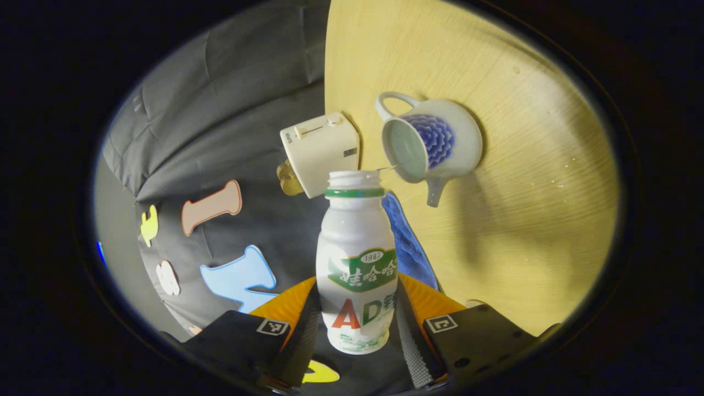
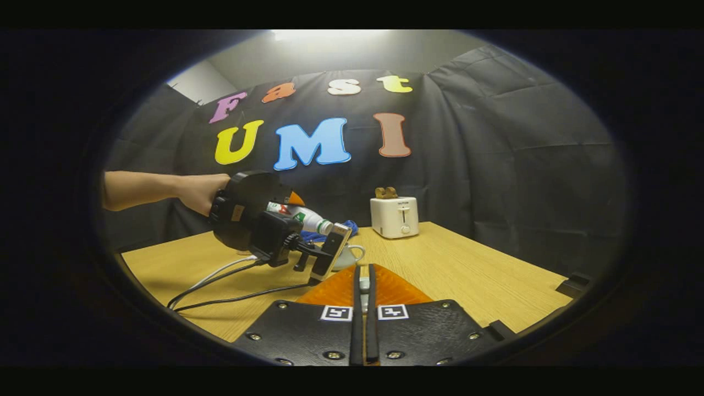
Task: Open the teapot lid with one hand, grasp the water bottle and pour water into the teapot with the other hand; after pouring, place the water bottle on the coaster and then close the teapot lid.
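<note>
Pale wood tabletop (image 2: 467, 264) and the booth's black cloth wall frame your work. Your left gripper (image 1: 356, 324) has its fingers pressed on both sides of the water bottle (image 1: 356, 264), which is tipped over with its uncapped mouth just beside the rim of the open teapot (image 1: 432, 144); a thin thread of water bridges the two. That view looks straight into the lidless pot, past its handle and spout, with a cream toaster (image 1: 322, 153) and a blue cloth (image 1: 404, 236) close by. From the right gripper view you get the outside of it: your hand (image 2: 195, 192) holds that gripper tilted above the table, cables trailing down, and the teapot is mostly hidden behind it. Your right gripper (image 2: 363, 308) has its fingers drawn nearly together with a small pale object pinched between them; I cannot tell whether it is the lid.
</note>
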The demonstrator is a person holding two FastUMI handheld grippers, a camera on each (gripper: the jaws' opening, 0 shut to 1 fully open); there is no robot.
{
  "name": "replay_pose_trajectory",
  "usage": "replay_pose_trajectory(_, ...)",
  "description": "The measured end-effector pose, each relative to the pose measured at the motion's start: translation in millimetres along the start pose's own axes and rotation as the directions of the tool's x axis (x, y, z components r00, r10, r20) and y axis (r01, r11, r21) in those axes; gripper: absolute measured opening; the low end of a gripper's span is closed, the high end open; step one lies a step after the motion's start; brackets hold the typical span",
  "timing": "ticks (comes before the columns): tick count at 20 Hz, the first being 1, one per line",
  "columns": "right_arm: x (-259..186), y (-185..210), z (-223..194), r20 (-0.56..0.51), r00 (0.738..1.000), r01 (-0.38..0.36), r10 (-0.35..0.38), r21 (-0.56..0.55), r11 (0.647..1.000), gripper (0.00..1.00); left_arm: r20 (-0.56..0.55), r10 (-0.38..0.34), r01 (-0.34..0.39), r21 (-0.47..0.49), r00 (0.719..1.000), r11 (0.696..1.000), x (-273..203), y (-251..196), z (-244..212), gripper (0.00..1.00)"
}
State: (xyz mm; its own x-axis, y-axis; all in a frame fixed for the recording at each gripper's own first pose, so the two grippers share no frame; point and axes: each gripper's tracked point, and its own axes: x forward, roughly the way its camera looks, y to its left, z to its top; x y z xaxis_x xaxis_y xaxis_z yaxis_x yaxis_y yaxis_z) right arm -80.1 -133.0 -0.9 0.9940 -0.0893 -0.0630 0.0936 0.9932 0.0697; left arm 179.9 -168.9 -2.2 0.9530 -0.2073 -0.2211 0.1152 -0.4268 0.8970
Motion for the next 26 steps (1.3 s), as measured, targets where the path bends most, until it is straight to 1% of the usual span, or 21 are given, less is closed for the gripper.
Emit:
replay_pose_trajectory(5,1,2,0,-0.006,1.000,-0.003,0.003,-0.008,1.000,0.02,0.025,-0.036,0.037,-0.059,0.999,0.998,0,-5,0,0.75)
replay_pose_trajectory(8,3,4,1,-0.006,1.000,-0.004,0.004,-0.010,1.000,0.02,0.052,-0.059,0.064,-0.117,0.997,0.991,6,-10,-1,0.75)
replay_pose_trajectory(10,3,5,2,-0.006,1.000,-0.004,0.004,-0.015,1.000,0.02,0.069,-0.056,0.066,-0.160,0.996,0.985,7,-11,0,0.75)
replay_pose_trajectory(12,3,6,4,-0.005,1.000,0.000,0.000,-0.019,1.000,0.02,0.084,-0.065,0.081,-0.205,0.994,0.975,9,-15,0,0.75)
replay_pose_trajectory(13,4,6,6,-0.004,1.000,0.000,0.000,-0.019,1.000,0.02,0.092,-0.067,0.086,-0.229,0.994,0.970,11,-17,-1,0.82)
replay_pose_trajectory(16,6,10,8,-0.005,1.000,-0.005,0.005,-0.024,1.000,0.02,0.112,-0.044,0.078,-0.320,0.993,0.944,15,-19,-2,0.82)
replay_pose_trajectory(18,7,13,11,0.000,1.000,-0.008,0.008,-0.037,0.999,0.02,0.121,-0.030,0.076,-0.395,0.992,0.916,15,-21,2,0.82)
replay_pose_trajectory(21,13,18,16,0.005,1.000,-0.014,0.015,-0.058,0.998,0.02,0.110,-0.027,0.078,-0.497,0.994,0.864,18,-31,-7,0.82)
replay_pose_trajectory(22,15,19,16,0.005,1.000,-0.015,0.016,-0.064,0.998,0.02,0.096,-0.014,0.063,-0.535,0.995,0.843,15,-32,-13,0.82)
replay_pose_trajectory(23,18,20,17,0.005,1.000,-0.021,0.021,-0.068,0.997,0.02,0.089,-0.017,0.066,-0.578,0.996,0.813,12,-36,-20,0.82)
replay_pose_trajectory(24,22,22,16,0.002,1.000,-0.031,0.031,-0.072,0.997,0.02,0.079,-0.011,0.059,-0.628,0.997,0.776,4,-39,-28,0.82)
replay_pose_trajectory(25,27,25,16,-0.005,0.999,-0.040,0.040,-0.075,0.996,0.00,0.072,-0.014,0.059,-0.674,0.997,0.736,0,-41,-35,0.82)
replay_pose_trajectory(26,34,26,15,-0.011,0.999,-0.046,0.046,-0.078,0.996,0.02,0.065,-0.012,0.055,-0.712,0.998,0.700,-6,-45,-40,0.82)
